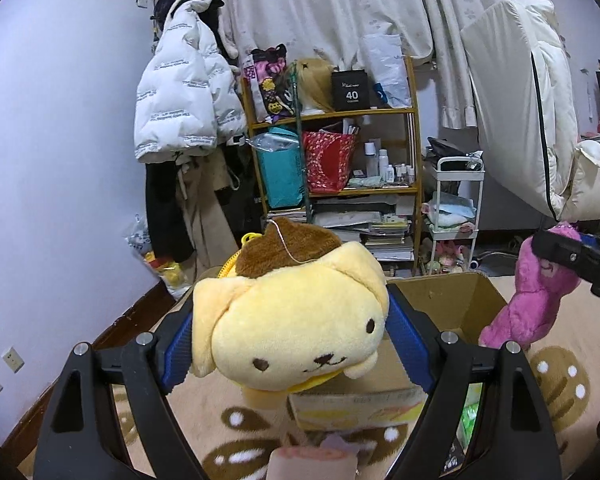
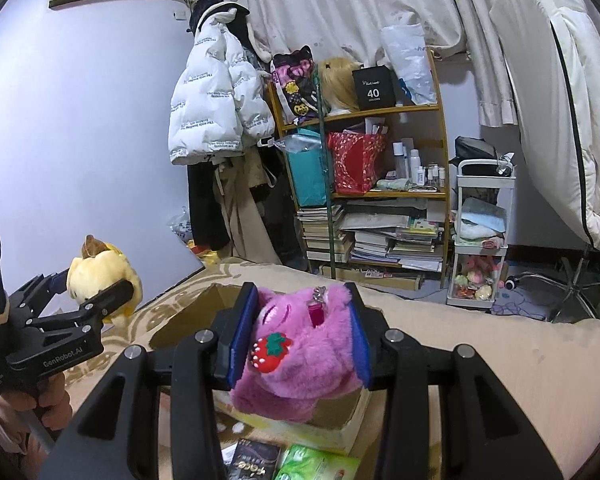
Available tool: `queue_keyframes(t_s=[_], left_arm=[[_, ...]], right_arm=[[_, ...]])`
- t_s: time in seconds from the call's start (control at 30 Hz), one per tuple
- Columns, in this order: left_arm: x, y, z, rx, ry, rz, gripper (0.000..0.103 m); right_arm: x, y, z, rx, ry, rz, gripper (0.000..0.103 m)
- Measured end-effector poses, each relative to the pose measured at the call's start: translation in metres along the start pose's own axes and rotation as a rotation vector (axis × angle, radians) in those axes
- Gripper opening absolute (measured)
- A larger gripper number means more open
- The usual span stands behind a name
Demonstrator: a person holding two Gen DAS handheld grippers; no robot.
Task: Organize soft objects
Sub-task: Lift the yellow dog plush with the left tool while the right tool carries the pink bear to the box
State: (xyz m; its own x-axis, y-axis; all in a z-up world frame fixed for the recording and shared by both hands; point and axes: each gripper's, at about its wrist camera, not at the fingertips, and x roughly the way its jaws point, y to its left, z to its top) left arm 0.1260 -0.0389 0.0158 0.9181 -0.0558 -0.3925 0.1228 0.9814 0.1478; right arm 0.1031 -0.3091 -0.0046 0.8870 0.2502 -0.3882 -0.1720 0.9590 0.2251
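Two plush toys, one cardboard box (image 1: 460,300). Your left gripper (image 1: 290,344) is clamped on the yellow dog plush (image 1: 288,320), blue pads pressing both sides of its head, held above the box's near-left edge. Your right gripper (image 2: 302,332) is clamped on the purple plush (image 2: 300,352), strawberry patch facing you, hanging over the open box.

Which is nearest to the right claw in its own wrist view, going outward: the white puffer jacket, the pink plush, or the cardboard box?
1. Pink plush: clamped in the right claw.
2. Cardboard box: open, just below and beyond the plush.
3. White puffer jacket: hanging by the far wall, upper left of centre.
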Motion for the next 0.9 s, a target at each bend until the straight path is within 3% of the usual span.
queue_keyframes(t_s=[0.4, 0.9], left_arm=[[0.04, -0.007, -0.01, -0.032, 0.054, -0.071, 0.084], [0.056, -0.034, -0.029, 0.03, 0.136, -0.146, 0.091]], right_arm=[[0.031, -0.018, -0.008, 0.046, 0.012, 0.015, 0.045], [0.043, -0.018, -0.022, 0.059, 0.077, 0.038, 0.048]])
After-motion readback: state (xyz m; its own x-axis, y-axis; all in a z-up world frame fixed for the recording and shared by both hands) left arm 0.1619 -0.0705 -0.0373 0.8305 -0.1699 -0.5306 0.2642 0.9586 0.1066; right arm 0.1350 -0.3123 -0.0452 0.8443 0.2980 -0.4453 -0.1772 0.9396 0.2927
